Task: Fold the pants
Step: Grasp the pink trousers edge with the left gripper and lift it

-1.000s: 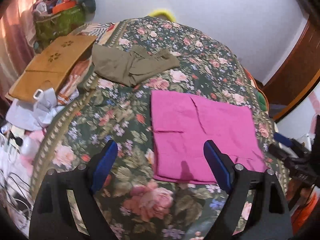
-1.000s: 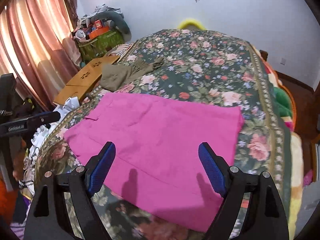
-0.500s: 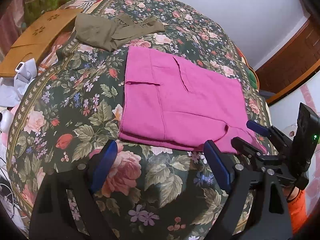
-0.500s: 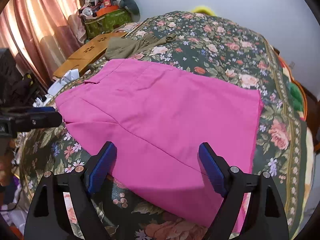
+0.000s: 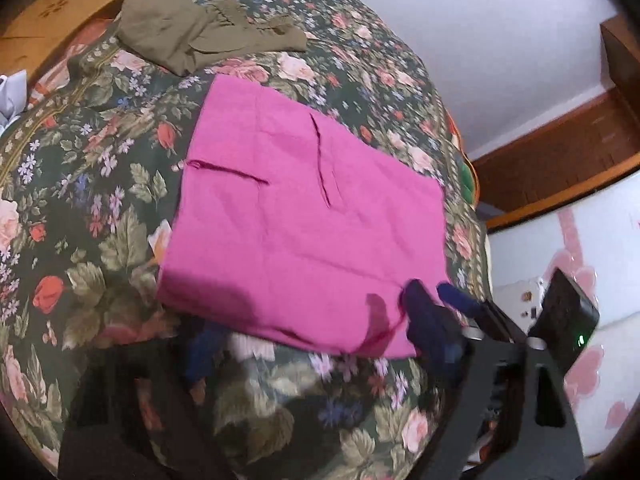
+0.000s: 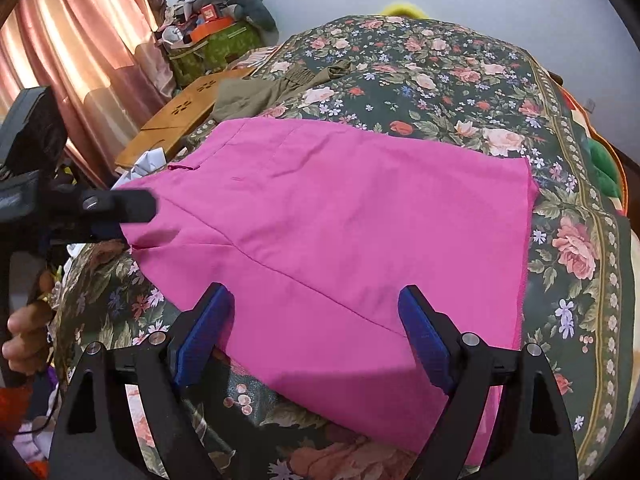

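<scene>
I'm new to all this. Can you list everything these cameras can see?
bright pink cloth pants: one, pink, flat on the bed
crumpled olive-green garment: one, olive, bed's far left
dark floral bedspread: one, green with roses, under both garments
tan wooden lap table: one, tan, beside the bed
pink curtains: one set, pink, left of bed
left gripper: one, black with blue pads, open, pants' left corner
right gripper: one, same colours, open over pants' near edge

Magenta pants (image 6: 360, 216) on dark green rose-patterned bedspread (image 6: 460, 80); olive garment (image 5: 192, 36)
</scene>
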`<state>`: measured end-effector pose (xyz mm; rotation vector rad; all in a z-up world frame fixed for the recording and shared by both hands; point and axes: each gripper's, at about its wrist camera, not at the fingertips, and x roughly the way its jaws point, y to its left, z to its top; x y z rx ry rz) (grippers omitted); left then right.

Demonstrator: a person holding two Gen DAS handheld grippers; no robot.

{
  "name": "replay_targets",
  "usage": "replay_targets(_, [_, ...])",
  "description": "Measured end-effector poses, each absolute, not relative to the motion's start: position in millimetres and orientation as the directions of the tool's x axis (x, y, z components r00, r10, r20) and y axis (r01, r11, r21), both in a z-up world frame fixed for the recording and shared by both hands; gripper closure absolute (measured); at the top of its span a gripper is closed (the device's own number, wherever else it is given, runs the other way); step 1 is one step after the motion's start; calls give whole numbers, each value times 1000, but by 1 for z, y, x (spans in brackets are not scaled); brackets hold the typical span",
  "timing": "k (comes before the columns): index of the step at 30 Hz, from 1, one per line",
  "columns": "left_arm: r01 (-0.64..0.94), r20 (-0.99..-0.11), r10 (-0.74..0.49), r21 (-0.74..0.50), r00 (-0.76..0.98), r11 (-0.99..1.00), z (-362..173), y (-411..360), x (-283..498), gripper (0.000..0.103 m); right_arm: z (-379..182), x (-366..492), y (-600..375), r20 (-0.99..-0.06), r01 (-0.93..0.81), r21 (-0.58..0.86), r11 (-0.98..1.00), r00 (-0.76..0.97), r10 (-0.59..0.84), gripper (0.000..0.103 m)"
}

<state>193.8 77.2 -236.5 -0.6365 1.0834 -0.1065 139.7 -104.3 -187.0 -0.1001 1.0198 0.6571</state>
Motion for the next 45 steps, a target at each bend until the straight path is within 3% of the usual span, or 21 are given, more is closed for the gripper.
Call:
replay_targets(1, [-226, -801, -356, -506, 482, 833, -236, 76, 197, 46, -187, 140, -105, -815, -551, 220, 805, 350, 462, 19])
replay_targets(2, [-229, -814, -324, -474, 483, 850, -235, 75, 198, 64, -187, 140, -105, -815, -550, 221, 805, 350, 463, 19])
replay_targets(6, [-225, -822, -214, -379, 528, 898, -228, 69, 195, 78, -186, 140, -106, -813, -546, 226, 807, 351, 465, 19])
replay_targets(15, [-254, -734, 170, -4, 657, 967, -184, 62, 166, 83, -184, 133, -127, -807, -514, 268, 815, 343, 482, 18])
replay_targets(22, [-247, -600, 318, 202, 734, 948, -151, 48, 151, 85, -187, 127, -147, -814, -488, 276, 828, 339, 471, 18])
replay_targets(25, [-188, -568, 295, 241, 768, 952, -143, 26, 153, 85, -189, 126, -148, -814, -483, 278, 830, 340, 471, 18])
replay_targets(30, [-65, -583, 166, 189, 795, 980, -134, -1, 163, 88, -188, 125, -149, -814, -483, 277, 830, 341, 470, 18])
replay_targets(41, [95, -698, -196, -182, 688, 979, -139, -22, 202, 91, -189, 125, -150, -812, -483, 282, 829, 341, 475, 18])
replay_targets(45, [107, -714, -235, -220, 660, 970, -146, -27, 205, 91, -189, 125, -151, -811, -484, 283, 828, 340, 476, 18])
